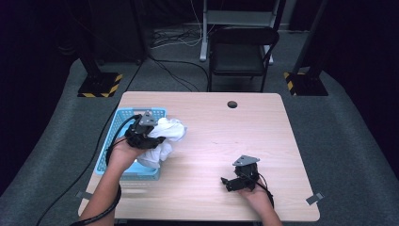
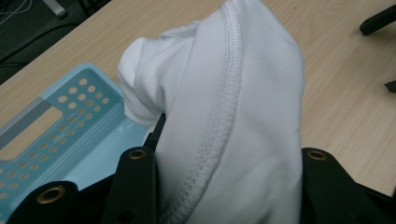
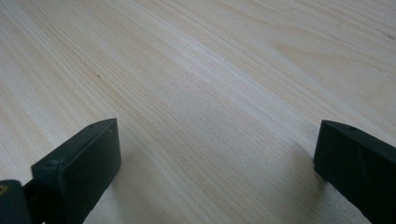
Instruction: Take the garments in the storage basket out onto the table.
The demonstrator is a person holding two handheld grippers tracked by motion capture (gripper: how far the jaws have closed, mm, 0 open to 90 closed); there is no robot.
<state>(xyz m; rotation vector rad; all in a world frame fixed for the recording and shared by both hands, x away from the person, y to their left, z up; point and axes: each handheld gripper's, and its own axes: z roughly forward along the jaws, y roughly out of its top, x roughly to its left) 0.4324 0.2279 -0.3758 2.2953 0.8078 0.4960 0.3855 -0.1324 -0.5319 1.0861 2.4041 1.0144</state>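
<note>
Currently our left tool [image 1: 157,137] clamps the white cloth [image 1: 164,136], bunched over the blue basket's [image 1: 123,114] right rim near the worktop's [image 1: 263,141] left edge. Right tool [image 1: 230,181] idles gaping, holding nothing, well right of it.

Black claws [image 1: 157,140], brass screw eyelets, grey three-cornered plates, black cables

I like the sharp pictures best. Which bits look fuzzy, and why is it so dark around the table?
High view: light falls on the table while the room around it lies in shadow. Left gripper view: the white cloth is close but sharp, its stitching clear. Right gripper view: the near jaws look soft, and the right gripper throws faint shadows on the wood.
</note>
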